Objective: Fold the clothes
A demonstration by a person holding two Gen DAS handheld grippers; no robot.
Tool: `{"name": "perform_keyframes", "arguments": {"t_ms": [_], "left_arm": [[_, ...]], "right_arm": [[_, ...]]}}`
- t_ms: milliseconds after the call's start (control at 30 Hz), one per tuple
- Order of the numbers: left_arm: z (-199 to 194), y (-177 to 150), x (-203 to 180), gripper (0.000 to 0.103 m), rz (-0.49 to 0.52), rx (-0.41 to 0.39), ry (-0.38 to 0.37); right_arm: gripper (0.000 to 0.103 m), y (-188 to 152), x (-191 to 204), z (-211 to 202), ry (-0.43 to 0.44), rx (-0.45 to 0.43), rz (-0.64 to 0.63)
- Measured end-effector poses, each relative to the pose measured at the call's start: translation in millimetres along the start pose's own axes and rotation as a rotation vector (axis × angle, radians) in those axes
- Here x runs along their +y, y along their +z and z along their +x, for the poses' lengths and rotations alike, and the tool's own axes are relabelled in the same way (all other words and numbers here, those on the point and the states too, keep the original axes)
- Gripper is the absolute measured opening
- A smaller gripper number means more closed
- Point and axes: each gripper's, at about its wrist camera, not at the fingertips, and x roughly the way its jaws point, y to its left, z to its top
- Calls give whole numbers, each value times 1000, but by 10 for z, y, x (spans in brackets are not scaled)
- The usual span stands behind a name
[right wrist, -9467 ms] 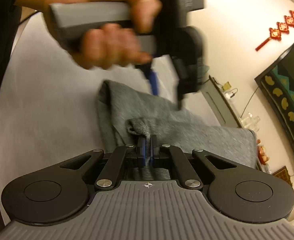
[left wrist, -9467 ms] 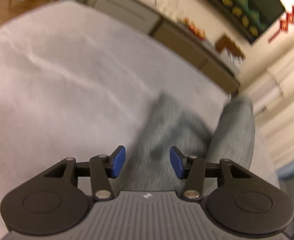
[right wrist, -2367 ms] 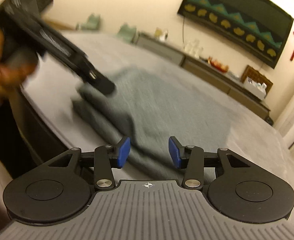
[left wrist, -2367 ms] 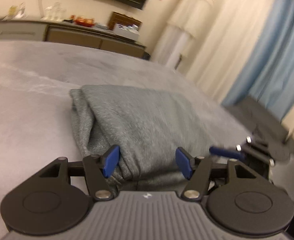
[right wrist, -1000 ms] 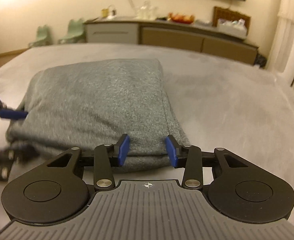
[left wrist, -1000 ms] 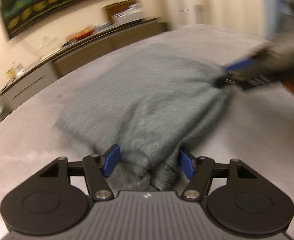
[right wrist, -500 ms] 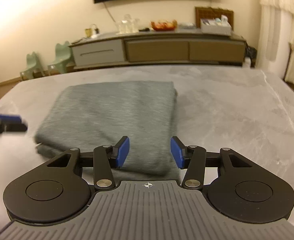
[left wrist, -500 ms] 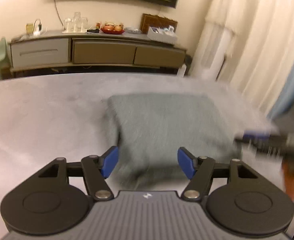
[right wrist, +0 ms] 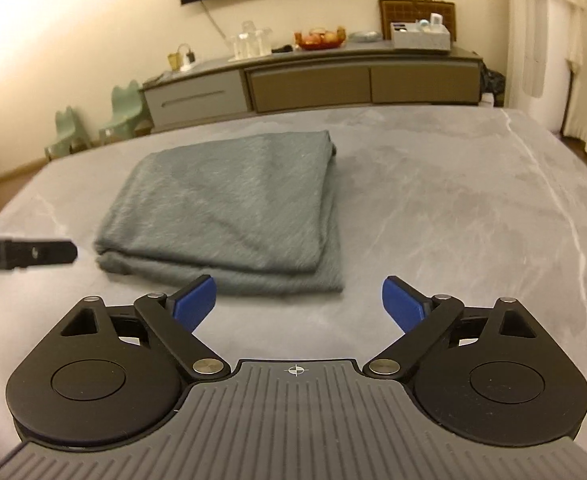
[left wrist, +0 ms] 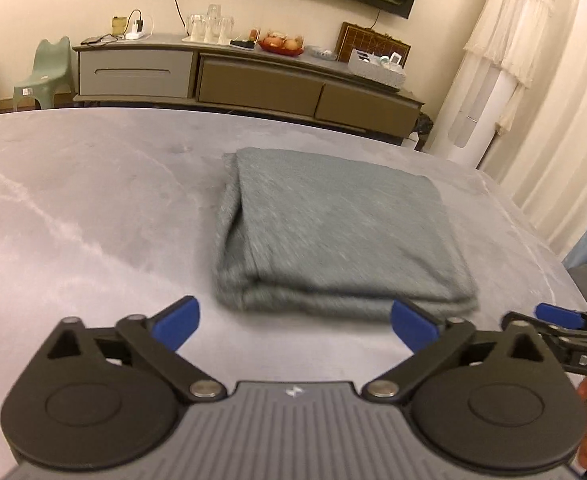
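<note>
A grey-green garment [left wrist: 333,232] lies folded into a thick rectangle on the grey marbled table [left wrist: 73,208]. My left gripper [left wrist: 293,326] hovers just short of its near edge, jaws opening wide, nothing between them. In the right wrist view the same garment [right wrist: 233,204] sits ahead and to the left. My right gripper [right wrist: 299,302] is pulled back from its near right corner, jaws opening wide and empty. The right gripper's blue tip [left wrist: 557,316] shows at the left view's right edge. The left gripper's dark finger [right wrist: 33,254] pokes in at the right view's left edge.
A long low sideboard [left wrist: 253,80] with glasses, a fruit bowl and a box stands behind the table. Two green child chairs [left wrist: 49,72] stand at the far left. White curtains [left wrist: 533,100] hang on the right. The table's far edge runs before the sideboard.
Both grippers have let go of the garment's near edge, opened wide and drawn back. The garment now lies flat and folded on the table, apart from both.
</note>
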Motion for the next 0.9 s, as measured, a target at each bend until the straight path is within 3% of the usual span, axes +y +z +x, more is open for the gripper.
{"name": "perform_keyframes", "arguments": {"t_ms": [200, 400, 567, 800, 900], "left_arm": [[-148, -267, 29, 103, -72, 76, -11], [-225, -459, 40, 103, -96, 66, 12], [-272, -525, -41, 103, -136, 76, -43], [-435, -568, -316, 103, -64, -2, -77], [-472, -580, -421, 103, -34, 9, -73]], "right_arm": [[95, -265, 232, -142, -29, 9, -112], [95, -405, 295, -280, -32, -3, -99], [95, -466, 347, -375, -30, -24, -100], [95, -513, 334, -447, -45, -38, -104], [95, -524, 310, -457, -53, -40, -102]]}}
